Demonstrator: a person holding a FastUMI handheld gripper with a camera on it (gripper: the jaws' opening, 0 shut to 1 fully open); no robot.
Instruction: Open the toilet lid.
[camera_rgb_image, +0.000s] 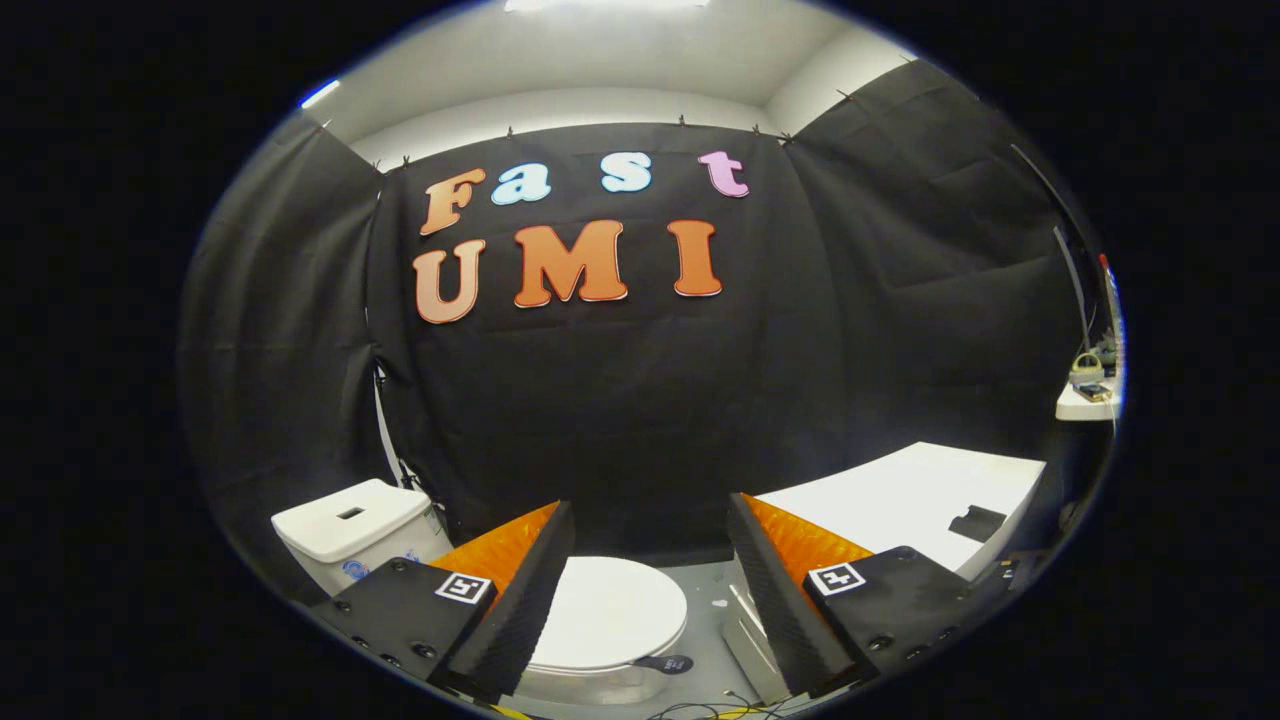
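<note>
Below, gripper (650, 560) spread wide — toilet lid (610, 612) shut flat.

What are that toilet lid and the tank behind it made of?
The toilet lid, lying closed below the open gripper, looks like smooth white plastic with a soft, even sheen. The tank looks like glossy white ceramic or plastic; its boxy moulded top doesn't settle which.

The claw (650, 590) has two wedge-shaped fingers (520, 610) with ribbed inner faces. Each one sits on a black plate (405, 610) with round screws and a small square black-and-white marker (464, 587).
</note>
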